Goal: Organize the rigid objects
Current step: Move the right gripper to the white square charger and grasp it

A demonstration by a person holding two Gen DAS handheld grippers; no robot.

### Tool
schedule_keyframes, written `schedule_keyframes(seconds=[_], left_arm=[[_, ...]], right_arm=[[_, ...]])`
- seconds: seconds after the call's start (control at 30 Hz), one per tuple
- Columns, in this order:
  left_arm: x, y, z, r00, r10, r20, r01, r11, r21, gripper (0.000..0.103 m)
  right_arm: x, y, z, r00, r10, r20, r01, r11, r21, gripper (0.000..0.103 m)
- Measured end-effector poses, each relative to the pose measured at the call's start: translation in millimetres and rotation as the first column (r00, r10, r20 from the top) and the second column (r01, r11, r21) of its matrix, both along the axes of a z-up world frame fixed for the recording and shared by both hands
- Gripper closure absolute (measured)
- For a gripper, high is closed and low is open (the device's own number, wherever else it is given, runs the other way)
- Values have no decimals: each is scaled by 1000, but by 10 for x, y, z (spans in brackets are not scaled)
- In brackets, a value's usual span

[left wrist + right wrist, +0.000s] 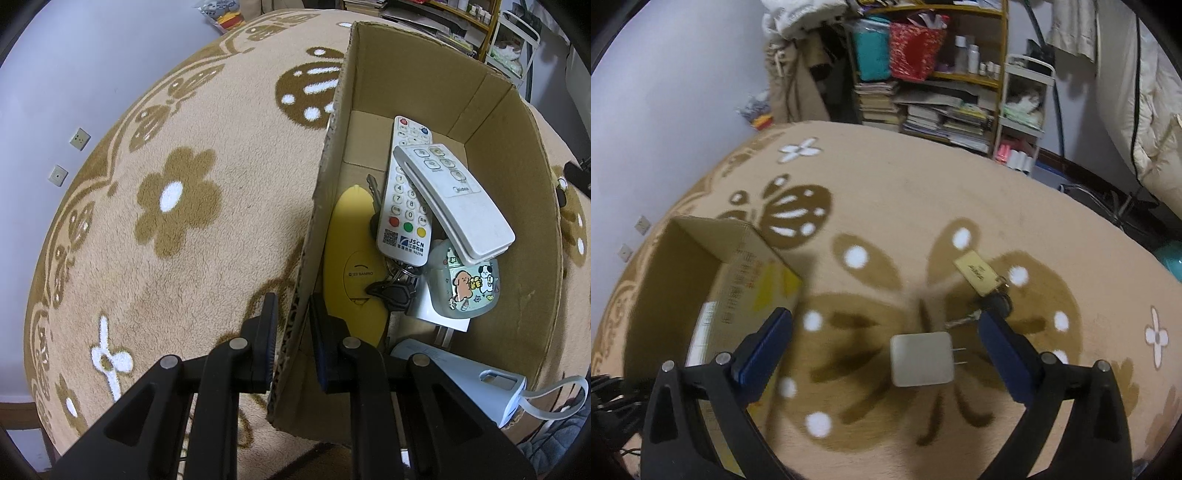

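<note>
corrugated cardboard box (436,77), fuzzy carpet (207,258)

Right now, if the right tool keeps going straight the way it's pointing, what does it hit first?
Most likely the white charger lying on the rug. It sits between the open fingers of the right tool, a little toward the right one. The key with its tan tag lies farther on. Depth is hard to judge here.

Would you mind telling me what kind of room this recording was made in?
Probably a lived-in bedroom or spare room at home: a plush butterfly-patterned carpet, a cluttered bookshelf with stacked books, and pale bedding at the right edge.
</note>
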State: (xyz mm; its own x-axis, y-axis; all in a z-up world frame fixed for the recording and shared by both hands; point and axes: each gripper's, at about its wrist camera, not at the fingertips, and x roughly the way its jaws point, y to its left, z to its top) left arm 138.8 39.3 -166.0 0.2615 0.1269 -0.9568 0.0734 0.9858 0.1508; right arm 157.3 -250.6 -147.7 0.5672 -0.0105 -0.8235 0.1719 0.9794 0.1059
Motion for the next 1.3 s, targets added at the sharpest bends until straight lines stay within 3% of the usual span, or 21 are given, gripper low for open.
schedule_keyframes(seconds=[0.3,0.57,0.73,0.8,1.3], left_arm=[[-1,-2,-5,1000,-1,0,1,1000,4,86],[-1,-7,-6,1000,-4,-1,4,1000,9,86],[2,-9,-4,1000,-3,-1,3,1000,8,86],[3,-12,-5,1000,-2,-1,2,1000,7,86],[-7,-17,-5,1000,-5,-2,5,1000,9,86]], right_arm=[[9,-286,-589,989,-68,-131,73,997,32,0],[1,-331,-802,982,-75,-171,86,995,57,0],[13,-297,-806,978,-91,-190,88,996,-21,15],[26,-262,-766,978,-66,-197,58,997,-46,32],[-46,-252,-640,972,-52,-230,49,999,-17,33]])
